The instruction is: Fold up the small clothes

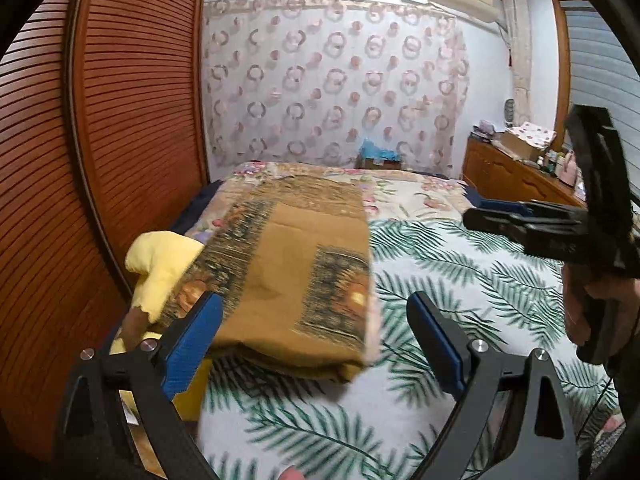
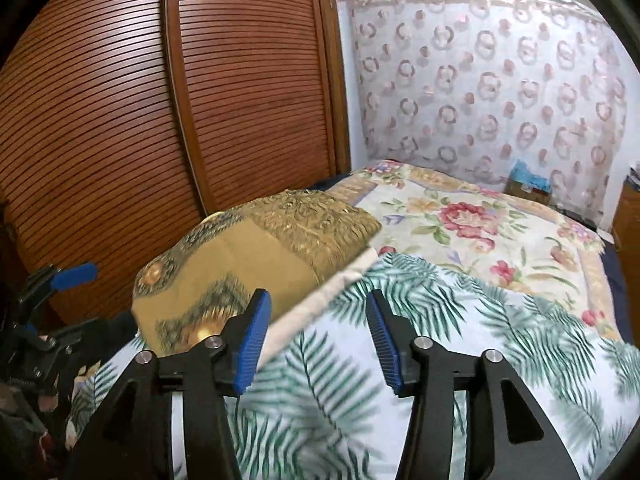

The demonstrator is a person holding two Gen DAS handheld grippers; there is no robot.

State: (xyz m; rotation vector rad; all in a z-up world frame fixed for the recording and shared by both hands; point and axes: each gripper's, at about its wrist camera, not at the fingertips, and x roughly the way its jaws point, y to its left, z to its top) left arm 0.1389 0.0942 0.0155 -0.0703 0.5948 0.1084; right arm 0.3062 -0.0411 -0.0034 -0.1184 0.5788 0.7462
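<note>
The mustard cloth [image 1: 296, 264] lies folded into a thick rectangle on the palm-leaf sheet [image 1: 460, 300], near the bed's left side by the slatted wardrobe doors [image 1: 132, 120]. That fold looks finished to me: edges stacked, layers showing at the near end. A yellow garment [image 1: 160, 264] sits crumpled just beside it, partly under it, so I'd judge that one is left to do. The rectangle's long side runs from the near edge towards the flowered quilt [image 2: 480, 216] and the head of the bed. The left gripper [image 1: 316, 344] stands wide open and empty, the cloth's near corner beyond its fingertips. The right gripper [image 2: 316, 340] is parted too, holding nothing.
</note>
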